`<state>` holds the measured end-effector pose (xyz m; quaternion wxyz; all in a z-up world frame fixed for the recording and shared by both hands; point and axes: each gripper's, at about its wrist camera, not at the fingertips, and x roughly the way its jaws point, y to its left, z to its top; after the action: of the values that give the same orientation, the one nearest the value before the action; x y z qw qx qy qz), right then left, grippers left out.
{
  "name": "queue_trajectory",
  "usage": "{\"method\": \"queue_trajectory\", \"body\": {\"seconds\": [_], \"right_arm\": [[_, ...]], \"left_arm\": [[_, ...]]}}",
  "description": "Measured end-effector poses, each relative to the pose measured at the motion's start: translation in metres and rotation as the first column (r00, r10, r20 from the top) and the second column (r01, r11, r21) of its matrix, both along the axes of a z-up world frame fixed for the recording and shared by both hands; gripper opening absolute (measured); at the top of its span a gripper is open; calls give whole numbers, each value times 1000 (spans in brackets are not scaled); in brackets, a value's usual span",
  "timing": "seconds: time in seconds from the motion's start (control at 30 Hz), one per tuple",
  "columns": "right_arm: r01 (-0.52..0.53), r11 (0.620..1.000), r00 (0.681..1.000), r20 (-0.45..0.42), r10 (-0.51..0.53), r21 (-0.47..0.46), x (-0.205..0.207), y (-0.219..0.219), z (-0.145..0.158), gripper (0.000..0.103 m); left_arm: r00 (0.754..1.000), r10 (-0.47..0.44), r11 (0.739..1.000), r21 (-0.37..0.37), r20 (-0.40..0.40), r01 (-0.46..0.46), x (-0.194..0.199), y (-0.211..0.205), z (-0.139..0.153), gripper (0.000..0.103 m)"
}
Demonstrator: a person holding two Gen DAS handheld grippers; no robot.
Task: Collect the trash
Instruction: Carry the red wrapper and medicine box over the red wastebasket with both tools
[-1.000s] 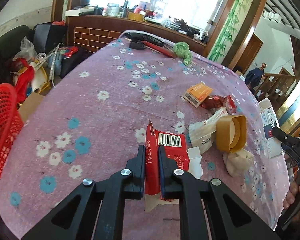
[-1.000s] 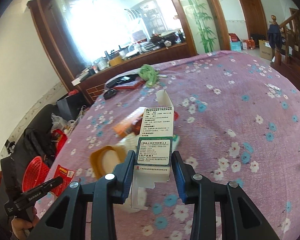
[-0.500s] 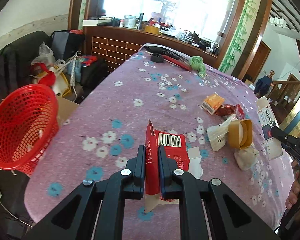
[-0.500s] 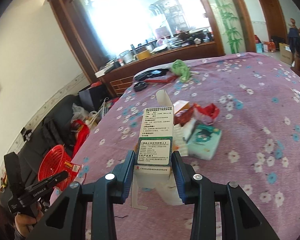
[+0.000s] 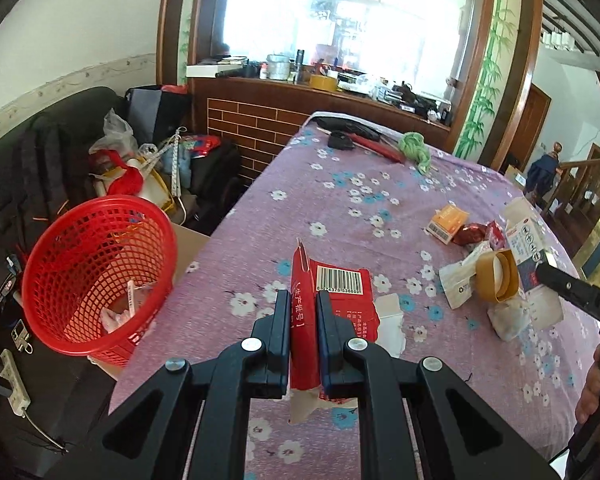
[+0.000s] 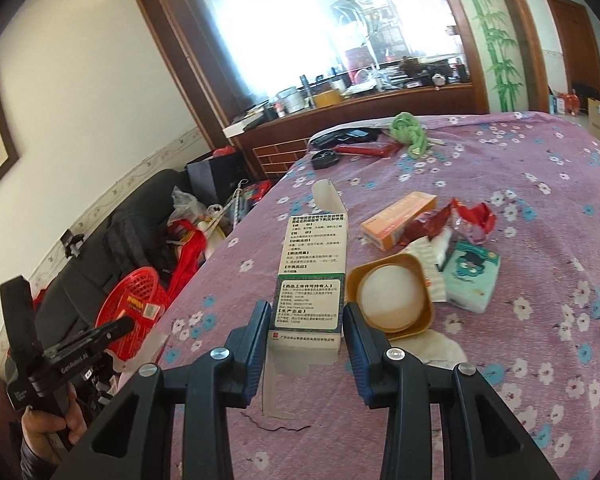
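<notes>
Trash is in both claws. The left claw (image 5: 303, 330) is squeezed nearly shut on a flattened red carton (image 5: 332, 312), pinching its folded edge between the 2 fingers, so the barcoded panel fans out to the claw's right and the torn lower end hangs below the fingers. The carton is lifted above the bench (image 5: 340, 208), which wears a purple flowered cloth. The right claw (image 6: 306, 334) stands at a moderate width, clamped on a white and green medicine box (image 6: 312, 276); the box sits lengthwise between the blue pads, its open flap pointing away from the claw.

Left of the left claw and lower, off the bench's edge, a red mesh basket (image 5: 96, 276) stands on a cardboard box, with a few scraps inside. In the right wrist view this basket (image 6: 134, 300) appears left of the right claw, behind the other handheld claw (image 6: 112, 330) and the hand gripping its handle.

Just right of the medicine box lie a tan cup (image 6: 392, 296) on its side, a teal tissue pack (image 6: 470, 276), a red wrapper (image 6: 456, 220) and an orange box (image 6: 398, 220). Far ahead of both claws a green cloth (image 6: 410, 132) rests near the bench's far end.
</notes>
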<state>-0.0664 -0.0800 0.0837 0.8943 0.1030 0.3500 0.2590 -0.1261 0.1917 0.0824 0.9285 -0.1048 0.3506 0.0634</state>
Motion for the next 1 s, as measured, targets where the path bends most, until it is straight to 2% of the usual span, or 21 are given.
{"method": "queue_trajectory", "body": {"seconds": [0.37, 0.67, 1.0], "right_arm": [[-61, 998, 998, 2, 61, -27, -9, 29, 0, 40], [-108, 993, 994, -1, 108, -35, -14, 57, -1, 40], [-193, 981, 981, -7, 193, -34, -20, 98, -4, 40]], "left_arm": [[999, 45, 999, 25, 6, -45, -12, 28, 3, 12], [992, 125, 991, 36, 30, -126, -33, 67, 8, 12], [979, 205, 978, 45, 16, -206, -48, 106, 2, 12]]}}
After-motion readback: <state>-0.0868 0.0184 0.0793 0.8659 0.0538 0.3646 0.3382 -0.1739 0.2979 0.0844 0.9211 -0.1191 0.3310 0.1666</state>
